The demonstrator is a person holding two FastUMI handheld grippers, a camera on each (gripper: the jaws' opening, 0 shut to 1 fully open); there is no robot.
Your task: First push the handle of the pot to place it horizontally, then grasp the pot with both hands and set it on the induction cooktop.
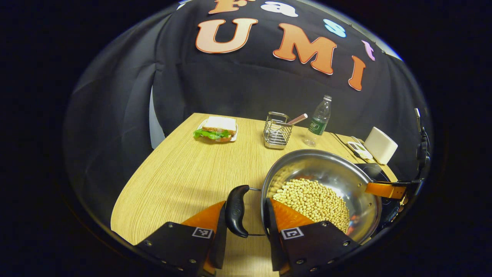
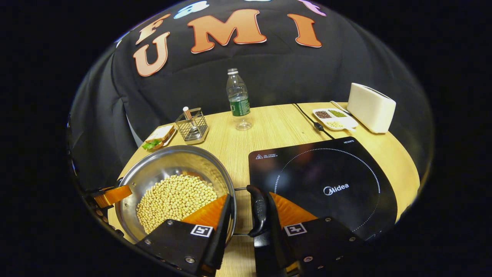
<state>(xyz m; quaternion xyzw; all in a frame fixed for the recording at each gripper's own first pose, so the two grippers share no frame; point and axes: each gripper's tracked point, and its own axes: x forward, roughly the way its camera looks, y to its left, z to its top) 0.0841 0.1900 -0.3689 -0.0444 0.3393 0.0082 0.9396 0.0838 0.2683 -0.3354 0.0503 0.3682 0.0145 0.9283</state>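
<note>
A steel pot [image 1: 330, 169] [image 2: 161, 161] holding soybeans [image 1: 311, 200] [image 2: 173, 196] stands on the wooden table, just left of the black induction cooktop [image 2: 326, 177]. My left gripper [image 1: 246, 219] is shut across the pot's left side: one finger lies against the outside of the black side handle [image 1: 236, 209], the other inside the pot wall. My right gripper [image 2: 246, 215] holds the opposite side the same way, with the right handle [image 2: 256, 209] and the rim between its fingers. Across the pot each view shows the other gripper's orange finger [image 1: 386, 190] [image 2: 111, 195].
At the back of the table are a sandwich on a plate [image 1: 217, 129] [image 2: 159, 136], a wire basket [image 1: 276, 132] [image 2: 192, 125], a water bottle [image 1: 319, 119] [image 2: 238, 100], a white toaster [image 2: 371, 107] and a small tray of grains [image 2: 334, 117]. A cable [image 2: 307, 115] runs behind the cooktop.
</note>
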